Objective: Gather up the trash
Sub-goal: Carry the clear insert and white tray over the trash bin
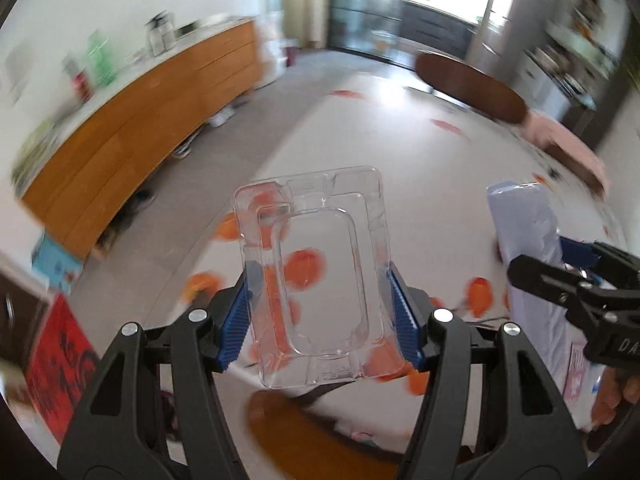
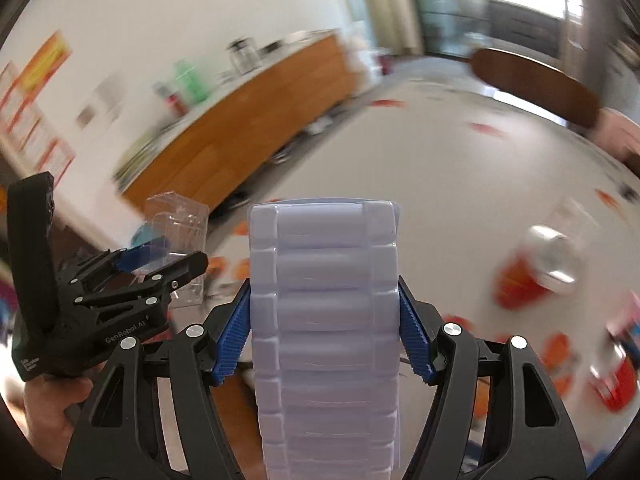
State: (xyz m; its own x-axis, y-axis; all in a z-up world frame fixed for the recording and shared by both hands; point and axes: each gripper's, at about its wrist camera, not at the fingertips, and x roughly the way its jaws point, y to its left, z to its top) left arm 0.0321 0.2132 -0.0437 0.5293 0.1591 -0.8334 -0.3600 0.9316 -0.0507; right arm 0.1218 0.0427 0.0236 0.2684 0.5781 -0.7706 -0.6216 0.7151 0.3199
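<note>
My left gripper [image 1: 320,280] is shut on a clear plastic blister tray [image 1: 316,276], held upright above a white tablecloth with orange prints [image 1: 400,168]. The tray also shows in the right wrist view [image 2: 178,248], with the left gripper [image 2: 152,268] at the left. My right gripper [image 2: 324,292] is shut on a pale lilac ribbed plastic blister pack [image 2: 326,320], held upright. That pack also shows in the left wrist view [image 1: 528,248], with the right gripper [image 1: 560,268] at the right edge.
A long wooden sideboard [image 1: 152,120] with bottles and jars stands along the left wall. A brown chair back [image 1: 472,88] stands at the table's far side. A blurred clear cup [image 2: 554,256] and red-white wrappers [image 2: 616,380] lie on the table at right.
</note>
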